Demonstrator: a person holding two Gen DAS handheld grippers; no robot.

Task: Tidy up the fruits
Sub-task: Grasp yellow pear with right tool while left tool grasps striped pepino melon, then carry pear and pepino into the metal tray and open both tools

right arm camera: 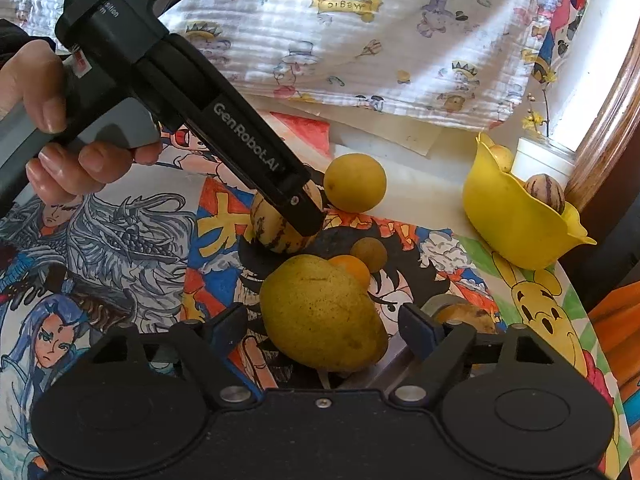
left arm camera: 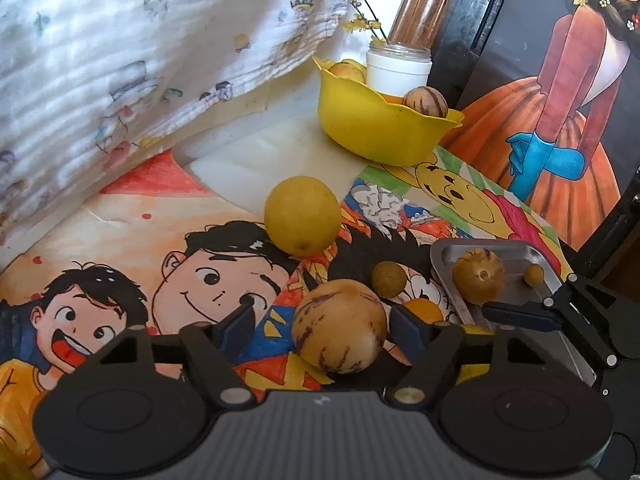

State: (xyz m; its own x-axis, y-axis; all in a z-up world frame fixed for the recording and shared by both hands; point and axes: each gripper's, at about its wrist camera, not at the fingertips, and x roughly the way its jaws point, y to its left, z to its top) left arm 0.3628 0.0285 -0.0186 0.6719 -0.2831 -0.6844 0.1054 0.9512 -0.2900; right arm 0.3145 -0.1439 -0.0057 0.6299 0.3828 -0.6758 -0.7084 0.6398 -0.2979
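Observation:
A striped tan fruit (left arm camera: 340, 326) lies on the cartoon-print cover between the fingers of my left gripper (left arm camera: 324, 322), which is open; a gap shows at the left pad, and the right pad is almost touching. In the right wrist view my right gripper (right arm camera: 326, 322) is open around a yellow-green pear (right arm camera: 320, 312), with small gaps on both sides. That view also shows the left gripper (right arm camera: 298, 218), held by a hand (right arm camera: 60, 120), over the striped fruit (right arm camera: 276, 232). A yellow round fruit (left arm camera: 302, 216), a small brown fruit (left arm camera: 388, 278) and a small orange (right arm camera: 352, 268) lie nearby.
A yellow bowl (left arm camera: 380, 132) at the back holds a striped fruit (left arm camera: 426, 102) and another fruit, with a white jar (left arm camera: 398, 66) behind it. A metal tray (left arm camera: 444, 250) on the right holds a striped fruit (left arm camera: 478, 276) and a small one (left arm camera: 534, 274). A printed cloth (left arm camera: 140, 40) hangs at the left.

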